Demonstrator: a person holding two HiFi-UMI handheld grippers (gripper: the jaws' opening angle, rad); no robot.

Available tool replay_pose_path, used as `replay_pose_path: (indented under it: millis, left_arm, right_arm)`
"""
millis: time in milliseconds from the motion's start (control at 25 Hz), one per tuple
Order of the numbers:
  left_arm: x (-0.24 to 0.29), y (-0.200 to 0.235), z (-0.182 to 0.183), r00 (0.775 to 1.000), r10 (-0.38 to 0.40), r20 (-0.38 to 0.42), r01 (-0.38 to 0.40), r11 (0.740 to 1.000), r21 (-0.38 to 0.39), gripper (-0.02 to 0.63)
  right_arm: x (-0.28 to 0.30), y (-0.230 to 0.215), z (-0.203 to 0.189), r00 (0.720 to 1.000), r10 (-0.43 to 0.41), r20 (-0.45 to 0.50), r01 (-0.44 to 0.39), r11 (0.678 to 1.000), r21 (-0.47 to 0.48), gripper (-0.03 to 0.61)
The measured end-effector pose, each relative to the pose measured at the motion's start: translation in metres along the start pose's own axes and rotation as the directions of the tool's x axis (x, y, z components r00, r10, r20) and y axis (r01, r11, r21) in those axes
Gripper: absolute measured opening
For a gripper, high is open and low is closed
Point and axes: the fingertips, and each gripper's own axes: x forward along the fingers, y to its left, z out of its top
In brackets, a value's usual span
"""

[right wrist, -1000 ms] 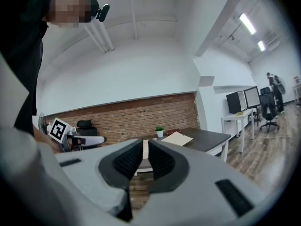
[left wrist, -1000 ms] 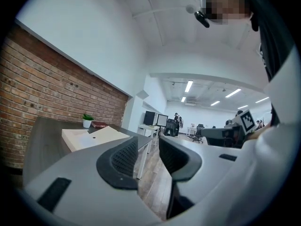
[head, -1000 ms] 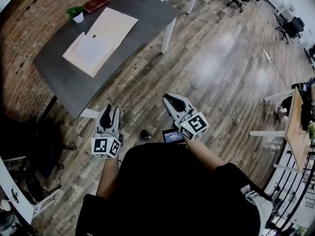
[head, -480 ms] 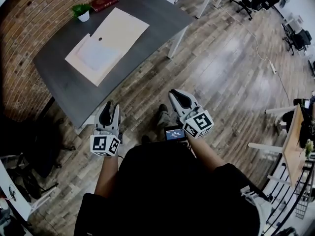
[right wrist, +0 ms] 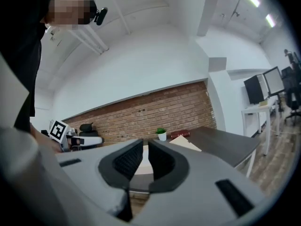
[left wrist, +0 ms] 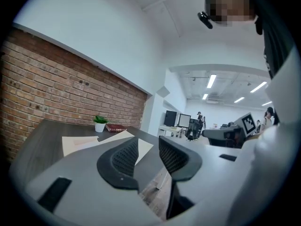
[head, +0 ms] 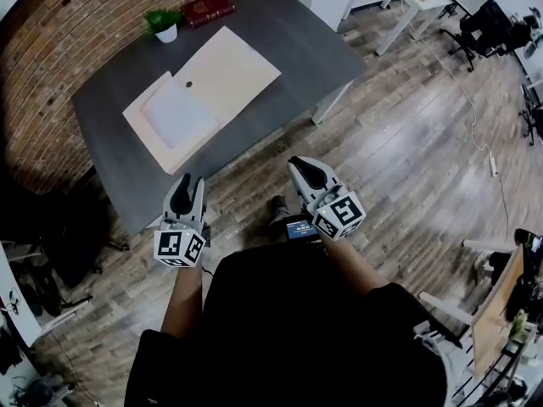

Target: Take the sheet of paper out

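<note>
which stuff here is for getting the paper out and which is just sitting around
For the job:
- sheet of paper
- tan envelope it lies on
- left gripper and right gripper, both with jaws apart and empty

Just lying about:
- potted plant
- red book

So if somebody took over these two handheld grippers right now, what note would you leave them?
Left gripper: open, empty, held short of the dark grey table.
Right gripper: jaws narrowly apart, empty, also short of it.
White sheet of paper: lies on the flat beige folder on the table, untouched; whether it is tucked in cannot be told.
Done: nothing yet.
Left: reach in, grip the sheet, draw it out.
</note>
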Motion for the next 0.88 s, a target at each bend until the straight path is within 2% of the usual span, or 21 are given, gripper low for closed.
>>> replay_pose_path:
  millis: [160,320,520,760,880]
  left_arm:
    - [0.048,0.001,0.009,0.997,0.073,0.008,-0.073,0.997,0.003,0.118]
    - [0.093,-0.001,0.006,0.993,0.12,0.001,-0.12,0.992,-0.029,0.118]
    - [0.129,0.004,0.007,0.987,0.159,-0.015,-0.16,0.986,-0.049,0.118]
    - [0.165,0.043,0.005,0.977,0.21,-0.048,-0.212,0.976,-0.053,0.12]
    - [0.183,0.075,-0.006,0.96,0.253,-0.121,-0.258,0.966,-0.031,0.12]
  right_arm:
    - [0.026,-0.039,0.013,0.995,0.097,-0.021,-0.098,0.995,-0.006,0.037]
    - [0.048,-0.068,0.016,0.981,0.186,-0.051,-0.186,0.983,-0.006,0.037]
    - [0.072,-0.099,0.017,0.977,0.21,-0.045,-0.208,0.977,0.035,0.037]
    - [0.115,-0.119,0.016,0.963,0.268,-0.037,-0.267,0.963,0.047,0.037]
    - [0.142,-0.13,0.007,0.955,0.28,-0.093,-0.277,0.96,0.044,0.037]
